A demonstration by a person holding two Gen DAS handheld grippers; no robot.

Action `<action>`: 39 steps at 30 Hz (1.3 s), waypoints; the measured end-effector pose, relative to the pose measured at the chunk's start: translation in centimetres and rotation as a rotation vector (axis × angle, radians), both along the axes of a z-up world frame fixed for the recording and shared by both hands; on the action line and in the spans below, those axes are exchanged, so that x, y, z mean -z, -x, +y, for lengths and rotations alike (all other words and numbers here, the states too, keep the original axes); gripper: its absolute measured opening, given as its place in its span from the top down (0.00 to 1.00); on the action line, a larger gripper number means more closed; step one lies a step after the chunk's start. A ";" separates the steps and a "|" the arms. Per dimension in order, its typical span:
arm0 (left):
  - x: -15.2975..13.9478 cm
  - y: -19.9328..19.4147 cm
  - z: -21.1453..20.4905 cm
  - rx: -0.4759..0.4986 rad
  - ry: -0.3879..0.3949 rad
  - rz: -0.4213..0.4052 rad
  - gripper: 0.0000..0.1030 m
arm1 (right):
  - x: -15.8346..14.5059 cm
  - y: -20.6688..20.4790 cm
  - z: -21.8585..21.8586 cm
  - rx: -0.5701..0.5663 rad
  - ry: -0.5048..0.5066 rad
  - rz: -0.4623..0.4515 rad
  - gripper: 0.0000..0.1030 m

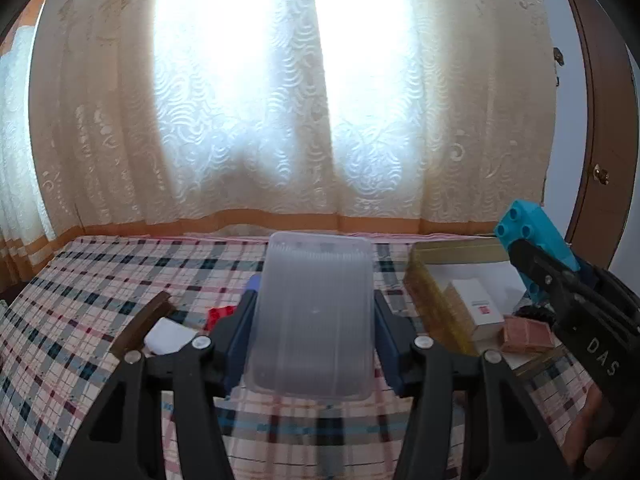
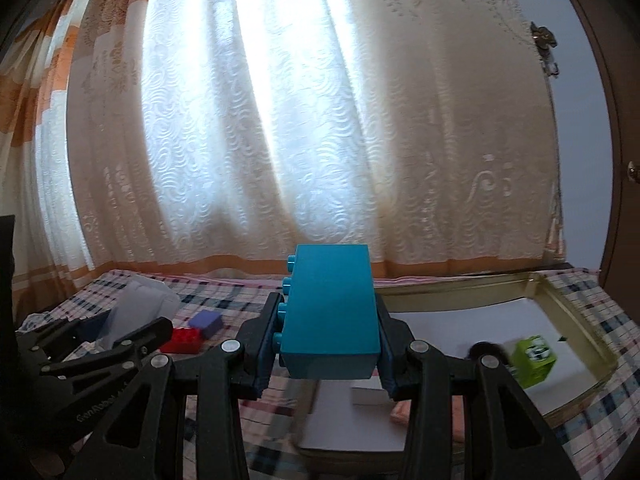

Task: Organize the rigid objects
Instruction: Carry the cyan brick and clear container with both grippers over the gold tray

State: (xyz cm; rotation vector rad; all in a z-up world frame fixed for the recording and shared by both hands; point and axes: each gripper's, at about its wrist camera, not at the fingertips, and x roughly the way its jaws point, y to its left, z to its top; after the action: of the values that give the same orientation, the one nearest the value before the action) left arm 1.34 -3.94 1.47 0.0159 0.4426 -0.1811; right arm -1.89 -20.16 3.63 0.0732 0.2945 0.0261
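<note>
On the left of the left wrist view we see a dark brown block [image 1: 141, 326] and a white piece [image 1: 170, 335] lying on the checked cloth [image 1: 80, 280] of the surface, with a red brick [image 1: 219, 316] just beside them; of these, the right wrist view shows only the red brick [image 2: 185, 339], with a purple block [image 2: 206, 323] touching it. In the middle of our left view, the left tongs [image 1: 314, 320] are clenched on a clear plastic container [image 1: 314, 312], both fingers pressed against its sides and the container lifted off the cloth. To the right stands a gold-rimmed tray [image 1: 424, 292] with a white floor, holding a white box [image 1: 478, 312] and a pinkish-brown packet [image 1: 526, 334]. At the far right of that view, the right tongs [image 1: 534, 264] carry a teal brick [image 1: 532, 240] above the tray.

From the right wrist view, the left tongs [image 2: 94, 330] appear at the left edge with the clear container [image 2: 136, 308] between them. In the centre the right tongs [image 2: 330, 344] are clamped on the teal brick [image 2: 332, 312], studs facing left, held in the air over the near part of the tray [image 2: 576, 312]. Only this view shows a green cube [image 2: 534, 358] lying in the tray at right, with a dark blurred object just beside it that we cannot make out.
</note>
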 end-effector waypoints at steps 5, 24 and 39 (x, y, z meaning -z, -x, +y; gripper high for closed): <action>-0.5 -0.1 -2.2 0.022 0.002 -0.011 0.48 | -0.1 0.4 -2.1 0.037 0.017 -0.018 0.57; -1.5 -0.9 -10.5 0.112 0.011 -0.020 0.48 | -0.6 0.3 -10.0 0.203 0.081 -0.039 0.57; -1.2 -2.0 -16.8 0.200 0.000 -0.002 0.48 | -0.5 -0.4 -16.5 0.339 0.061 -0.009 0.57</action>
State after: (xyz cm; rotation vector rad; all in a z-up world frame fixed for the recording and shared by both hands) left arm 3.34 -20.70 2.69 0.0601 0.4386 -0.3777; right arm -1.52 -36.67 4.12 0.0616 0.2709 -0.3187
